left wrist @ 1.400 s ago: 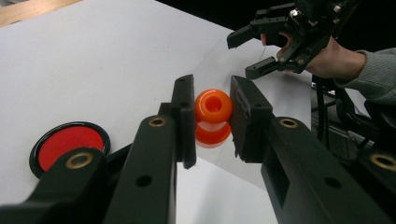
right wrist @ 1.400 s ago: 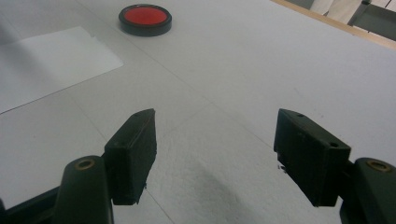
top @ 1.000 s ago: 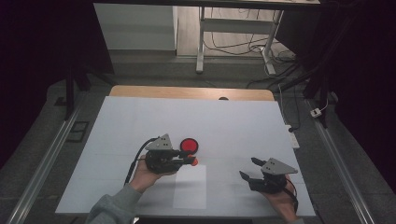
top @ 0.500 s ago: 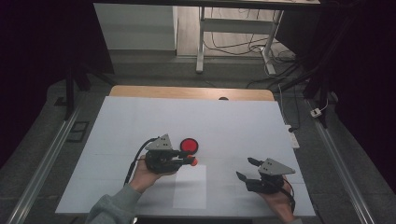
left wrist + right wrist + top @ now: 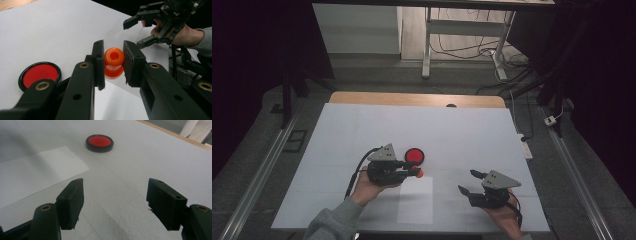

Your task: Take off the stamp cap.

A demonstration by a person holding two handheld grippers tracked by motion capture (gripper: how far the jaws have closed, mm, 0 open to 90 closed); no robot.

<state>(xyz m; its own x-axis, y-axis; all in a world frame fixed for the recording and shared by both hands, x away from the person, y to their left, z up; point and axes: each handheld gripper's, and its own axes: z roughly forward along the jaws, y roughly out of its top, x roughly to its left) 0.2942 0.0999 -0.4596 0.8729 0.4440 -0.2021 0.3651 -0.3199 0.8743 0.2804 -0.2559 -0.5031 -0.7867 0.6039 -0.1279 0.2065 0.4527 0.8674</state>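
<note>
My left gripper (image 5: 414,172) lies level over the middle of the table, pointing right. It is shut on a small orange spool-shaped piece (image 5: 114,62), whose end hole faces the camera in the left gripper view; the same orange piece (image 5: 419,173) shows at the jaw tips from above. Just beyond it a red disc with a black rim (image 5: 414,155) lies flat on the table, also seen as the red disc (image 5: 40,75) and the red disc (image 5: 99,142). My right gripper (image 5: 467,181) sits near the front right, jaws open and empty, pointing left toward the left gripper.
A white cover (image 5: 362,125) spreads over the table, with a wooden strip (image 5: 412,99) along the far edge. A lighter sheet of paper (image 5: 414,200) lies near the front between the hands. Metal rails run along both sides; cables and a frame stand behind the table.
The right gripper has drifted slightly to the left. The left gripper and its orange piece have stayed where they were.
</note>
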